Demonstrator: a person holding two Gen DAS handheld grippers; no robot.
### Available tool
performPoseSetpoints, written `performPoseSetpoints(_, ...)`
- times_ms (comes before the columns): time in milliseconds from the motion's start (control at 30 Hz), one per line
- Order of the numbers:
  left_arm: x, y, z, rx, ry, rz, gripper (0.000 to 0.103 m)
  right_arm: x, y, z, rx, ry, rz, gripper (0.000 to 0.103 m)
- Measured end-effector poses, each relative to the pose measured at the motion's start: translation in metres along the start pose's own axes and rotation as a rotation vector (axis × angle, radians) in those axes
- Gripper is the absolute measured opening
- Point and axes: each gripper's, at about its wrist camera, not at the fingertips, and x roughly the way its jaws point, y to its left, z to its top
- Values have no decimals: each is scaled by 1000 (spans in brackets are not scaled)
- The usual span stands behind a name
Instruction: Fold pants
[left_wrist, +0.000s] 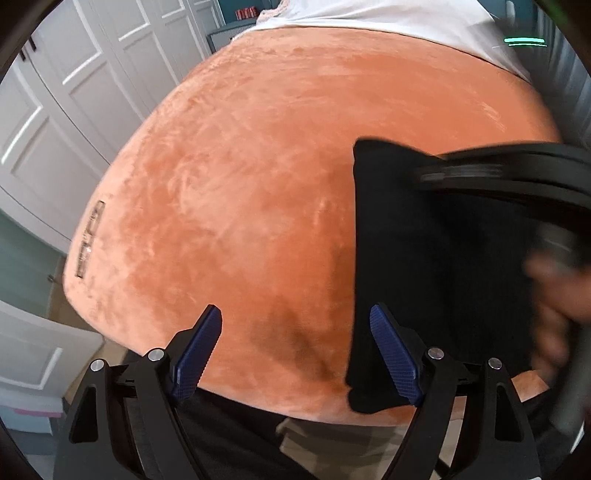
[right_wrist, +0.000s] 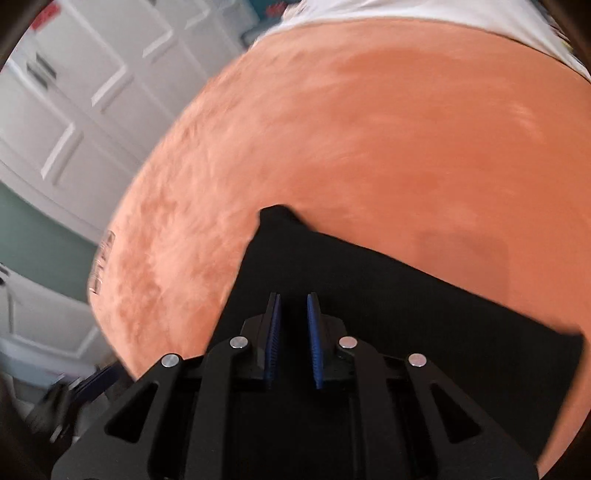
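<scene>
Right wrist view is showing the pants (right_wrist: 388, 306), a black, matte, flat-folded slab lying on the plush orange blanket (right_wrist: 369, 147), long axis running from its far-left corner down to the right, directly under the right gripper (right_wrist: 294, 339). That claw is standing nearly closed with a narrow gap, grasping nothing visible. The left gripper (left_wrist: 295, 354) is hanging released, wide, its right pad (left_wrist: 393, 354) overlapping the pants' left edge, so the right hand is nearer.

The orange bed (left_wrist: 258, 166) is wide and bare in the middle and far side. The black pants (left_wrist: 424, 258) lie at the near right. White cupboard doors (left_wrist: 74, 92) stand left.
</scene>
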Motion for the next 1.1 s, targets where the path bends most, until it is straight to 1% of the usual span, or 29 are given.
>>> performPoseSetpoints(67,-2,3,0,6,2,20,80,35,8,8,-45,45,-58,14)
performPoseSetpoints(100,-2,5,1,3,4,25,80,41,7,13,-38,55,-64,13)
performPoseSetpoints(133,-4,7,2,-1,3,24,80,37,5,18,-6,62,-54,13)
performPoseSetpoints(200,-5,10,3,-10,-4,17,80,-2,4,14,58,0,18,15)
performPoseSetpoints(233,-6,9,3,-10,-6,13,80,-30,3,5,62,-58,54,15)
performPoseSetpoints(267,-5,7,4,-8,-4,10,80,-45,2,-3,62,-86,62,15)
performPoseSetpoints(300,-3,4,5,-3,2,7,80,-66,-5,-21,67,-116,61,15)
performPoseSetpoints(333,-3,1,5,2,5,3,80,-80,-17,-42,82,-134,38,15)
performPoseSetpoints(367,-3,-3,6,7,5,-4,80,-87,-34,-63,105,-127,-6,15)
performPoseSetpoints(400,-3,-9,7,15,2,-9,80,-82,-46,-78,122,-104,-63,15)
performPoseSetpoints(433,-4,-14,8,25,-1,-12,80,-75,-67,-96,142,-60,-144,11)
performPoseSetpoints(467,-5,-19,8,33,-4,-13,80,-73,-88,-113,191,-63,-107,9)
performPoseSetpoints(500,-6,-26,9,49,-8,-8,80,-84,-101,-121,264,-94,-44,7)
performPoseSetpoints(533,-8,-31,9,64,-11,2,80,-97,-111,-127,335,-116,-15,10)
performPoseSetpoints(567,-10,-35,9,72,-15,7,80,-116,-113,-134,365,-144,-32,15)
performPoseSetpoints(633,-11,-43,9,78,-15,6,81,-137,-109,-142,315,-178,-72,21)
performPoseSetpoints(667,-11,-45,9,81,-14,4,81,-144,-107,-146,287,-181,-88,28)
performPoseSetpoints(700,-11,-49,9,86,-8,4,82,-149,-107,-152,276,-176,-109,44)
performPoseSetpoints(733,-10,-52,8,92,-1,4,82,-151,-108,-156,275,-175,-124,48)
performPoseSetpoints(767,-10,-54,7,93,1,4,82,-153,-110,-164,275,-169,-130,48)
performPoseSetpoints(800,-10,-57,7,94,5,8,82,-153,-113,-165,281,-160,-122,48)
performPoseSetpoints(933,-8,-61,3,86,32,18,82,-136,-119,-190,307,-120,-81,48)
performPoseSetpoints(1100,-6,-60,-2,65,54,23,82,-122,-125,-202,365,-127,-35,48)
